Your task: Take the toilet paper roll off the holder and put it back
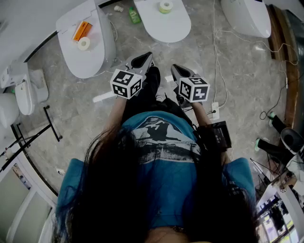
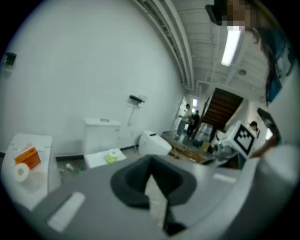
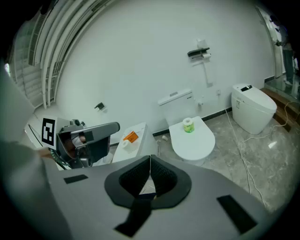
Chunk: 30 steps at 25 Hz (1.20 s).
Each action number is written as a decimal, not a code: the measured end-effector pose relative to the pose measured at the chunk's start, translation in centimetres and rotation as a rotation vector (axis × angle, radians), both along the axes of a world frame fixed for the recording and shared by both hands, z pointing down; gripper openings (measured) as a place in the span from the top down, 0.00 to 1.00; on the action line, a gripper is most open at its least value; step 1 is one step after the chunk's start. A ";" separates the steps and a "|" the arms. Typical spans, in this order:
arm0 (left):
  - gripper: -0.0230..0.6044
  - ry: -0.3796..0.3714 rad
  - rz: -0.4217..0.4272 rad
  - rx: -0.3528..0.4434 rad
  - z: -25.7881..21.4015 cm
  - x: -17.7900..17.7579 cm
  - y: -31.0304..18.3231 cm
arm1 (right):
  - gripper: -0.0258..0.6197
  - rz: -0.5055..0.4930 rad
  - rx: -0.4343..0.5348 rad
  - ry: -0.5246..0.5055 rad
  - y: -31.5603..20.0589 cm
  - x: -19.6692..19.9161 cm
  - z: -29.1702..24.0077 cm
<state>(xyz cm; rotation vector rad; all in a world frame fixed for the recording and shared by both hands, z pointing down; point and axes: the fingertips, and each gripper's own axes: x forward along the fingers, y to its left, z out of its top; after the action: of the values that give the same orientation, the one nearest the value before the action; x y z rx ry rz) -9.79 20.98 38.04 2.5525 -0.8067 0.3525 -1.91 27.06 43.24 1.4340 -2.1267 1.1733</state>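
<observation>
The toilet paper holder [image 3: 199, 53] is a dark bracket high on the white wall above the middle toilet, also visible in the left gripper view [image 2: 137, 99]; whether it carries a roll is too small to tell. A green-wrapped roll [image 3: 188, 125] [image 1: 166, 6] stands on the middle toilet's lid [image 3: 194, 140]. A white roll [image 1: 83, 43] [image 2: 20, 171] lies beside an orange box [image 1: 81, 30] on the left toilet. My left gripper [image 1: 142, 59] [image 2: 151, 165] and right gripper [image 1: 176, 70] [image 3: 150, 158] hang side by side in front of me, both shut and empty, far from the holder.
A third toilet [image 1: 247, 16] stands at the right. Cables [image 1: 223, 57] and a power strip [image 1: 214, 110] run over the marble floor. A black metal stand [image 1: 50, 124] is at the left, a green bottle [image 1: 135, 15] near the wall. People [image 2: 190, 119] stand far off by a staircase.
</observation>
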 end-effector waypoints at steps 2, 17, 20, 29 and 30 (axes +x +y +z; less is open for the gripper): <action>0.96 0.013 -0.004 -0.004 0.0 0.1 -3.6 | 0.94 -0.023 0.010 0.003 -3.4 -0.4 -0.3; 0.97 0.029 0.033 -0.059 2.7 1.6 -18.5 | 0.94 -0.005 -0.010 0.066 -19.4 1.8 0.8; 0.97 0.039 0.041 -0.076 3.0 2.1 -19.1 | 0.94 -0.012 -0.022 0.076 -19.8 2.0 0.8; 0.97 0.071 0.001 -0.107 3.3 2.7 -21.0 | 0.94 -0.038 -0.042 0.101 -22.1 2.2 2.2; 0.97 0.070 -0.015 -0.111 3.6 2.6 -21.2 | 0.94 -0.051 -0.042 0.105 -22.6 2.3 2.6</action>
<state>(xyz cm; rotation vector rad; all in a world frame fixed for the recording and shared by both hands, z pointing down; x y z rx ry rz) -7.22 -0.19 41.59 2.4401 -0.7580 0.2931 0.38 4.46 45.81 1.3831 -2.0432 1.0935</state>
